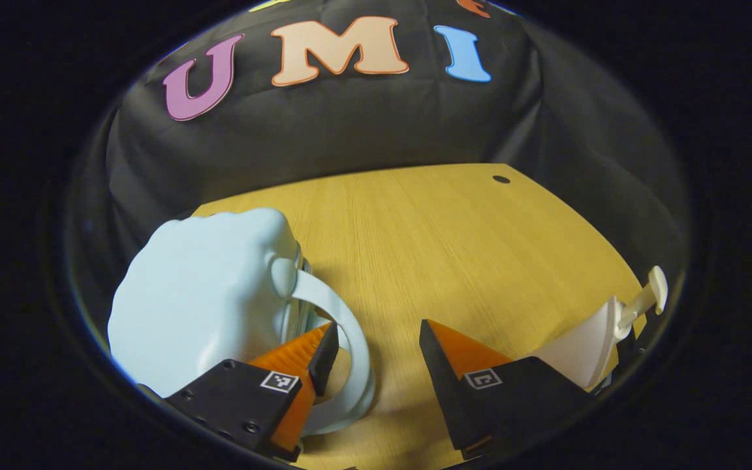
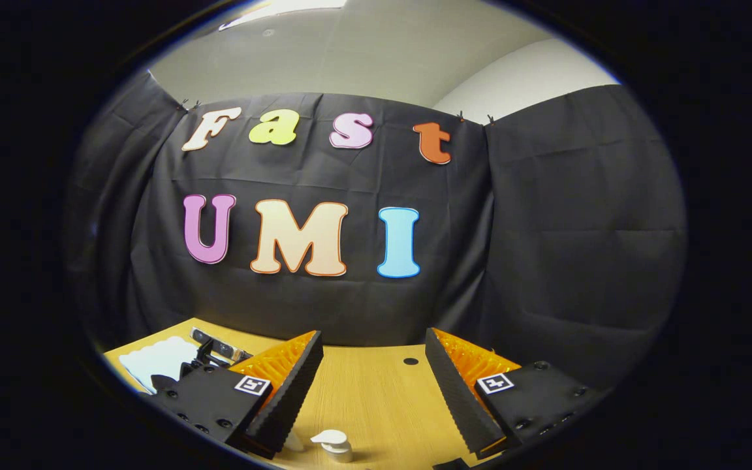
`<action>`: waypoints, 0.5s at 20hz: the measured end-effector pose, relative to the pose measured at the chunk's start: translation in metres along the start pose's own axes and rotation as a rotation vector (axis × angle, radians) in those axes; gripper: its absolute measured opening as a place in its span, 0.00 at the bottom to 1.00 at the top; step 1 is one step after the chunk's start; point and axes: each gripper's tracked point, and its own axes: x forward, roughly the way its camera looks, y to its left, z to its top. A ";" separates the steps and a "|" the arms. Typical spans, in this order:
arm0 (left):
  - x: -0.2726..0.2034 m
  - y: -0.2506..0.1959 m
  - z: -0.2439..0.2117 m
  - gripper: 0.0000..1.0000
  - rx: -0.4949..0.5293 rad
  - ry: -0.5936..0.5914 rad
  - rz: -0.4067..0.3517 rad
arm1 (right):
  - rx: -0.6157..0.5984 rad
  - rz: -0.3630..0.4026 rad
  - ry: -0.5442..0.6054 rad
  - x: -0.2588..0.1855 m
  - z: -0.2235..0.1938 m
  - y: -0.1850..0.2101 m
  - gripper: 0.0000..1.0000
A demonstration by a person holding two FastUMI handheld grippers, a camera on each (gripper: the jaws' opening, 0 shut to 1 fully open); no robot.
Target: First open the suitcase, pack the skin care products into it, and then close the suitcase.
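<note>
in the left gripper view, a pale blue suitcase [image 1: 200, 294] at the left of the wooden table [image 1: 454, 248], closed as far as can be told, shell bulging, with its curved handle [image 1: 343, 333] arching out toward the middle. left gripper [image 1: 376, 346] low over the table, jaws spread wide with nothing between them; its left finger [image 1: 304, 365] set right against the handle, overlapping the loop, touching or not cannot be told. bare tabletop in the gap between the fingers. farther right, partly behind the right finger, a white pump bottle [image 1: 595, 343] near the table's right edge, nozzle pointing up and to the right. a small dark hole [image 1: 501, 179] near the table's far edge.

in the right gripper view, the pale blue suitcase [image 2: 154, 359] again at the far left on the table [image 2: 376, 391], with the other gripper [image 2: 216, 349] just beside it, small and dark. right gripper [image 2: 373, 385] held above the table facing the black cloth wall, jaws wide apart, holding nothing. below the gap, close to the left finger, the white pump top of the bottle [image 2: 331, 444] at the bottom edge. small hole [image 2: 410, 361] in the table between the fingertips, farther back.
</note>
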 end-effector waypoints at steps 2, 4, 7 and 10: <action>0.004 -0.001 -0.007 0.73 -0.014 0.034 0.004 | -0.004 -0.008 -0.002 0.000 -0.002 -0.004 0.99; 0.008 -0.004 -0.012 0.65 -0.002 0.060 -0.016 | -0.006 -0.014 -0.003 0.000 -0.001 -0.007 0.99; 0.008 0.008 -0.012 0.32 0.026 0.054 0.034 | -0.005 -0.015 -0.007 -0.001 -0.001 -0.009 0.99; 0.007 0.005 -0.011 0.11 0.013 0.079 -0.012 | -0.003 -0.009 -0.010 -0.001 -0.002 -0.008 0.99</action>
